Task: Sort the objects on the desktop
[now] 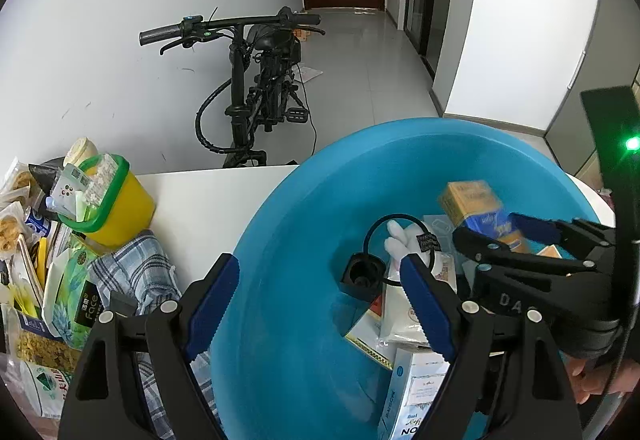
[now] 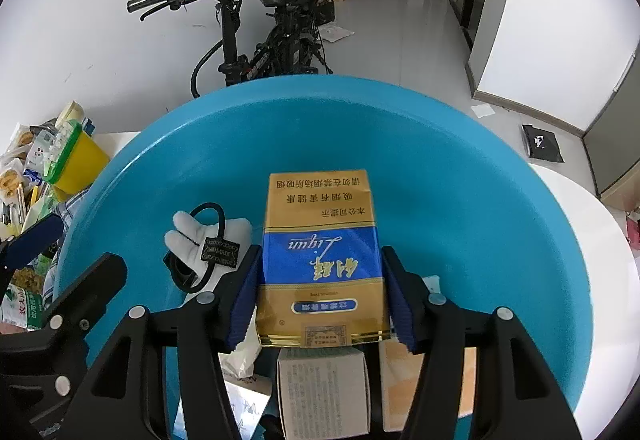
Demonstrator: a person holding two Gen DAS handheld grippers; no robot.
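My right gripper point(image 2: 320, 280) is shut on a gold and blue cigarette pack point(image 2: 320, 256) and holds it over the big blue basin point(image 2: 460, 168). The same pack point(image 1: 478, 210) and right gripper point(image 1: 516, 236) show in the left wrist view. My left gripper point(image 1: 320, 300) is open and empty over the basin's left rim point(image 1: 280, 224). Inside the basin lie a white glove with a black loop point(image 2: 200, 236), a black cap point(image 1: 360, 274), several small boxes point(image 2: 324, 388) and paper packets point(image 1: 404, 320).
A yellow bin with a green rim point(image 1: 108, 200) holds sachets on the white table point(image 1: 208, 208). Snack packets point(image 1: 24, 240) and a plaid cloth point(image 1: 136, 268) lie at the left. A black bicycle point(image 1: 256, 88) stands on the floor behind.
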